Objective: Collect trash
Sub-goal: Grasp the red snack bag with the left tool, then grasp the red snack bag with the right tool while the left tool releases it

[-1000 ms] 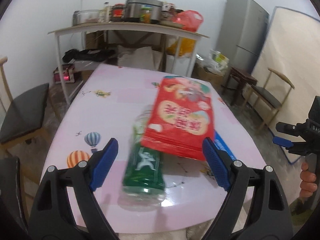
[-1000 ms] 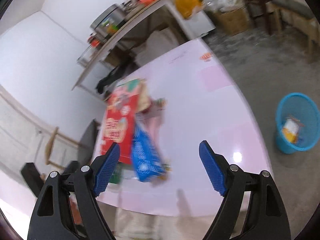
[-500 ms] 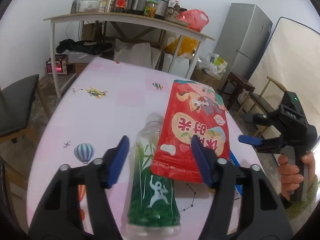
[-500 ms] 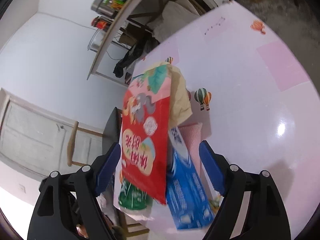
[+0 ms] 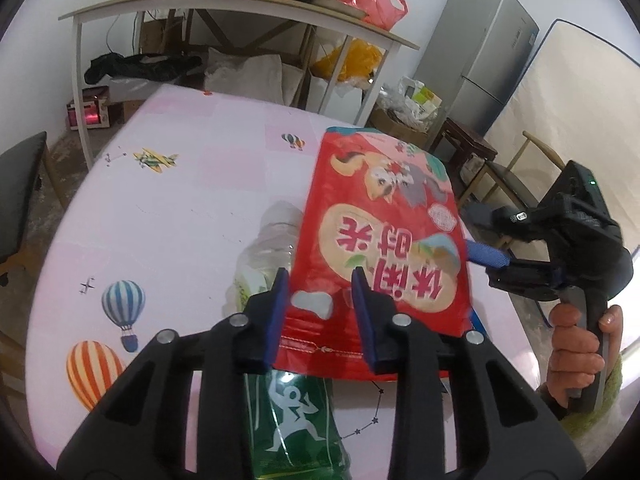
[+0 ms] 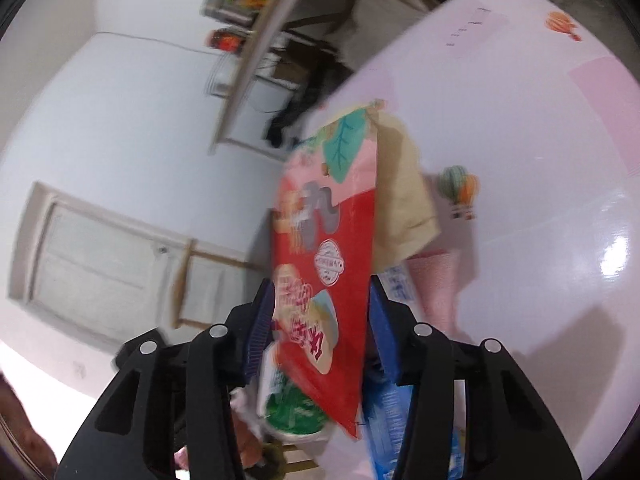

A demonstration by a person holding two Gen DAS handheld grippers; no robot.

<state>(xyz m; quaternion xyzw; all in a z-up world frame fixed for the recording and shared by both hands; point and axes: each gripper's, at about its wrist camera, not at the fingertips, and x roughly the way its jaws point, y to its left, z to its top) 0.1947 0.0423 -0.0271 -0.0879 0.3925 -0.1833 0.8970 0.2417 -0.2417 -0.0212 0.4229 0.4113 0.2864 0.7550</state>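
Observation:
A red snack bag (image 5: 384, 240) lies on a green-labelled plastic bottle (image 5: 292, 420) on the pink table (image 5: 180, 220). My left gripper (image 5: 322, 308) hangs over the bag's near left corner. Its jaws are closing, with the corner and bottle between them; no pad visibly presses. My right gripper (image 5: 478, 236), held by a hand (image 5: 576, 344), stands at the bag's right edge, one finger above the other. In the right wrist view the red bag (image 6: 324, 280) fills the gap of the closing right gripper (image 6: 322, 328). The bottle (image 6: 292, 408) and a blue packet (image 6: 388, 420) lie below.
A beige wrapper (image 6: 404, 200) and a pink piece (image 6: 436, 280) lie beside the bag. Behind the table stand a cluttered shelf table (image 5: 240, 0) and a grey fridge (image 5: 480, 52). A dark chair (image 5: 20, 184) is at the left, a wooden one (image 5: 520, 168) at the right.
Both grippers came in lower and closer to the red bag, and both pairs of jaws narrowed. The right gripper swung from the table's side to the bag's right edge.

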